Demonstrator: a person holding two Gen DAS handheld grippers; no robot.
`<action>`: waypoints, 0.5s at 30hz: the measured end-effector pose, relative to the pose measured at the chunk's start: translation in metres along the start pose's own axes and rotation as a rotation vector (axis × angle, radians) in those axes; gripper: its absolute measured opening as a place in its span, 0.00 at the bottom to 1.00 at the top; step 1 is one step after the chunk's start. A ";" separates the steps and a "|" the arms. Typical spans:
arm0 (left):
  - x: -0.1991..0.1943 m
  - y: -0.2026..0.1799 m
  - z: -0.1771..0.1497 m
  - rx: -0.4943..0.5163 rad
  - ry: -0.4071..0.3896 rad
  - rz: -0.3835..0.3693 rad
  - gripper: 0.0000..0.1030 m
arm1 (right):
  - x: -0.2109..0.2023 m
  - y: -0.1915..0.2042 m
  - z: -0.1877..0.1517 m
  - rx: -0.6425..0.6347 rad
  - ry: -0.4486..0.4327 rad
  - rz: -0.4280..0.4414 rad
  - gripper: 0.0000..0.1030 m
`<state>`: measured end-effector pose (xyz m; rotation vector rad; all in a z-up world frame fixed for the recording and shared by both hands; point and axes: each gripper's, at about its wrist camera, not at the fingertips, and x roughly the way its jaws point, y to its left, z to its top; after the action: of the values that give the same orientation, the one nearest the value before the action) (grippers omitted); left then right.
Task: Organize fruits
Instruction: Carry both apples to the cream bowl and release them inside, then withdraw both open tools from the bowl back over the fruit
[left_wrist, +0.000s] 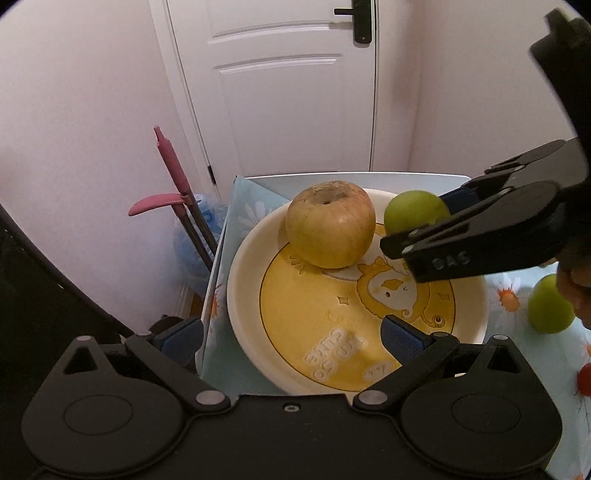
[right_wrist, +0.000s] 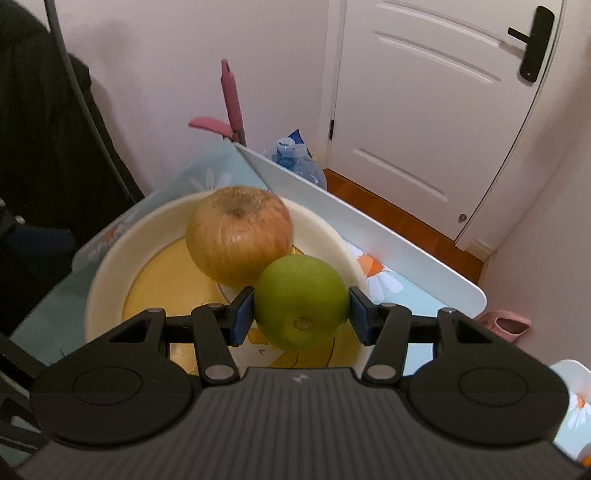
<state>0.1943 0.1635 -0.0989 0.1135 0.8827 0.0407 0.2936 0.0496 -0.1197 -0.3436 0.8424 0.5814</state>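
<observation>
At frame centre the right claw (right_wrist: 301, 314) grips a green apple (right_wrist: 301, 302) above the plate (right_wrist: 110, 266), touching a yellowish apple (right_wrist: 238, 234).

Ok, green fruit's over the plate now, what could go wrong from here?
1. The green fruit, clamped in the right gripper, hangs close beside the yellow apple; lowering could knock it.
2. Released on the plate, it may roll.
3. The left gripper is open nearby; the grippers might collide.

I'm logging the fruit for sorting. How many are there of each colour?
Round yellow-brown apple on the cream plate: 1
Round green fruit: 2, one in the right claw, one on the floral tablecloth
Red fruit, edge only: 1
Total: 4
</observation>
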 end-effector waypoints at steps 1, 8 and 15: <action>0.000 0.000 -0.001 0.000 0.000 -0.001 1.00 | 0.002 0.001 -0.001 -0.007 0.001 0.002 0.66; -0.001 0.002 -0.003 -0.009 0.007 -0.022 1.00 | -0.008 0.007 -0.004 -0.051 -0.063 -0.027 1.00; -0.016 -0.002 -0.004 0.007 -0.024 -0.041 1.00 | -0.035 0.000 -0.008 0.034 -0.078 -0.033 1.00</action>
<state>0.1806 0.1603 -0.0893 0.1024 0.8614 -0.0021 0.2700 0.0336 -0.0974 -0.3012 0.7693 0.5455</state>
